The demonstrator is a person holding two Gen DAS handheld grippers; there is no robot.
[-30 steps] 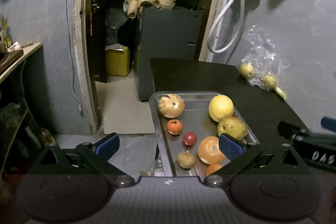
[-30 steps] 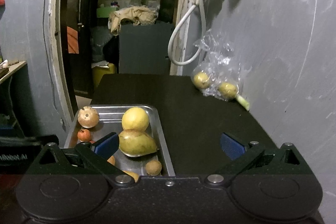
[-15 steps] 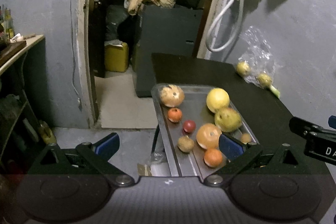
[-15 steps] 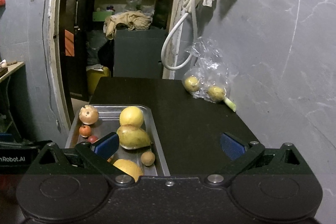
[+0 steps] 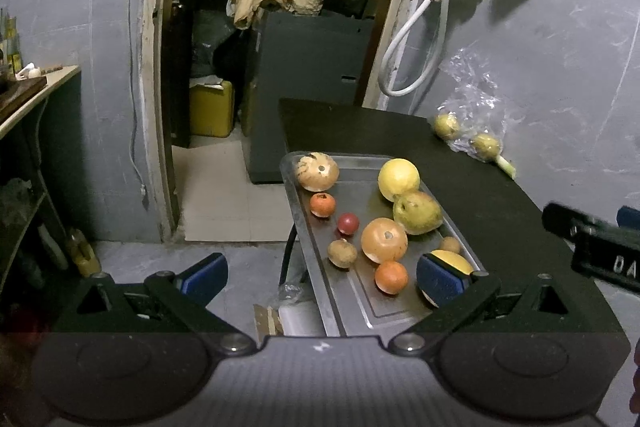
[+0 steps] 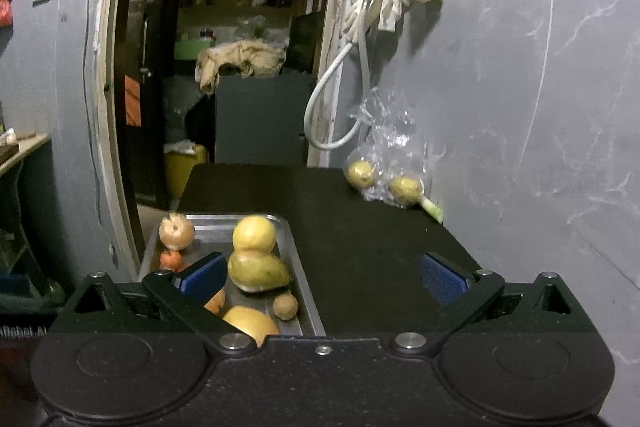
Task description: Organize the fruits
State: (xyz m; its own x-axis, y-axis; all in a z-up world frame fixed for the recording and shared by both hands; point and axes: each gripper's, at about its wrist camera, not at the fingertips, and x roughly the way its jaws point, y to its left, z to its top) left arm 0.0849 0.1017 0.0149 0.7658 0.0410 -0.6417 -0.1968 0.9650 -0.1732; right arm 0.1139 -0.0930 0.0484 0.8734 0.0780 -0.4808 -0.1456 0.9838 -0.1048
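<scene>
Both grippers pulling back from the fruit tray, nothing picked yet.

Left wrist view: the left gripper is sitting farther back and higher than a second ago, fingers spread wide and empty, so the metal tray is showing more of its load: a yellow citrus, a green mango, a large orange, a small orange, a red fruit; sorting looks not yet begun. Right wrist view: the right gripper is likewise retreating, fingers wide, holding nothing, while the plastic bag is lying against the wall, well apart from the tray, with two yellowish fruits inside.
</scene>
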